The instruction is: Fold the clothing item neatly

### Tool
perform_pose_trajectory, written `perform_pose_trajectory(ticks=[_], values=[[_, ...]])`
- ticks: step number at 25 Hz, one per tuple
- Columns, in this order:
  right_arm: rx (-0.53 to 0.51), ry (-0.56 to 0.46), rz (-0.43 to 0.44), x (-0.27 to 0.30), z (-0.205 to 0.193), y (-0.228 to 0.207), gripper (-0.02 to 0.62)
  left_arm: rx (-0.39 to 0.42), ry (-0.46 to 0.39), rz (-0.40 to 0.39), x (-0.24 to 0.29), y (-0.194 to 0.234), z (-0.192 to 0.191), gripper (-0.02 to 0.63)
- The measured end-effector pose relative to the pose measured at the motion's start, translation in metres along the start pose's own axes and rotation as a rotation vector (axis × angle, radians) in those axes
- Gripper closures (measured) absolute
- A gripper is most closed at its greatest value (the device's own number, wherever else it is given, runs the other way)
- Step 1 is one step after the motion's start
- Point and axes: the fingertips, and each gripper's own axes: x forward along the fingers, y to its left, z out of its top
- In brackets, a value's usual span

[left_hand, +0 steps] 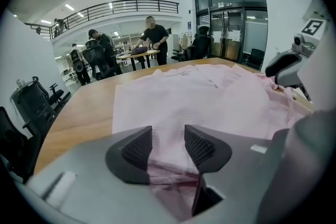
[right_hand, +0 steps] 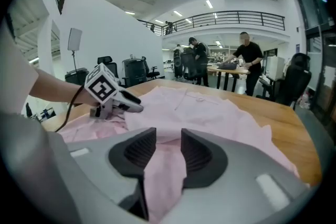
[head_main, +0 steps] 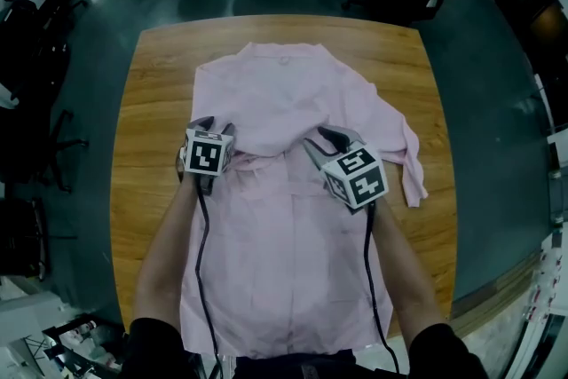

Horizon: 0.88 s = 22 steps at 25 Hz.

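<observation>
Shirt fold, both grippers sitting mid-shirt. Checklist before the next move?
1. The left gripper unclamped: ok, jaws apart, the pink shirt only lies between them.
2. The right gripper unclamped: ok, jaws apart, though a fold of fabric stands in the gap.
3. Grippers clear of each other: ok, one on each side of the shirt's middle.
4. The sleeve beside the right gripper folded in: not ok, it trails out over the table.
5. Hem fully on the table: cannot tell.
</observation>
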Motion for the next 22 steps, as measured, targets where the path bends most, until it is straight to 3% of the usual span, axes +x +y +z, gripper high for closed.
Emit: perform_pose_trajectory(ticks=[4, 12, 13, 15, 22], values=[[-0.042, 0.099, 0.098, 0.022, -0.025, 0.029, 0.455, 0.002, -0.004, 0.004, -0.001, 0.002, 0.000, 0.402], [-0.148, 0.175, 0.059, 0.065, -0.030, 0.019, 0.454, 0.015, 0.001, 0.008, 0.000, -0.006, 0.004, 0.419], [-0.147, 0.179, 0.058, 0.067, -0.030, 0.020, 0.471, 0.013, 0.001, 0.006, 0.000, -0.006, 0.003, 0.419], [-0.146, 0.185, 0.059, 0.068, -0.029, 0.021, 0.593, 0.011, 0.000, 0.002, 0.000, -0.005, 0.002, 0.420], [-0.155, 0.159, 0.079, 0.028, -0.015, 0.034, 0.594, 0.026, 0.018, -0.001, 0.000, -0.001, 0.002, 0.424]])
